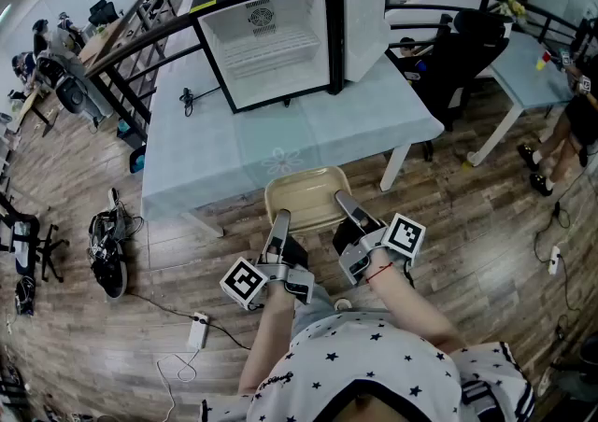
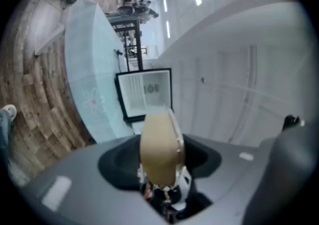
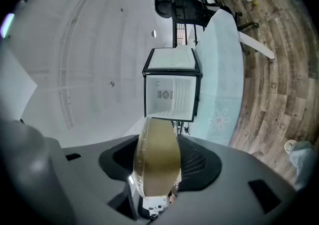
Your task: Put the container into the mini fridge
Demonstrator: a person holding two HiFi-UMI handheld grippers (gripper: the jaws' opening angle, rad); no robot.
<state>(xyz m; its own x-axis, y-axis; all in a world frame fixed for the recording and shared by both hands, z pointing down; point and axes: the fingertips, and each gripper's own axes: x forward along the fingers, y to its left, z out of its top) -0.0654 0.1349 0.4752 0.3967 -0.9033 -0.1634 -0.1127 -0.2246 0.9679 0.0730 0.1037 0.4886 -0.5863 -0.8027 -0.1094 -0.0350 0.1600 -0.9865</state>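
Plainly, the tan container point(image 1: 304, 196) hangs in the air between the two tools, short of the table point(image 1: 234, 154) edge and not yet at the mini fridge point(image 1: 271, 47), which stands at twelve o'clock from it with its door point(image 1: 364, 23) swung out toward two o'clock. The left gripper point(image 1: 278, 222) is clamped on the container's rim at about seven o'clock and the right gripper point(image 1: 348, 207) on its rim at about four o'clock. In the head view the jaws cover the near edge. Each gripper view shows the container edge-on between that gripper's jaws, hiding the fridge's lower front. What the container holds cannot be made out. A wire shelf point(image 1: 266, 47) shows faintly inside the fridge.
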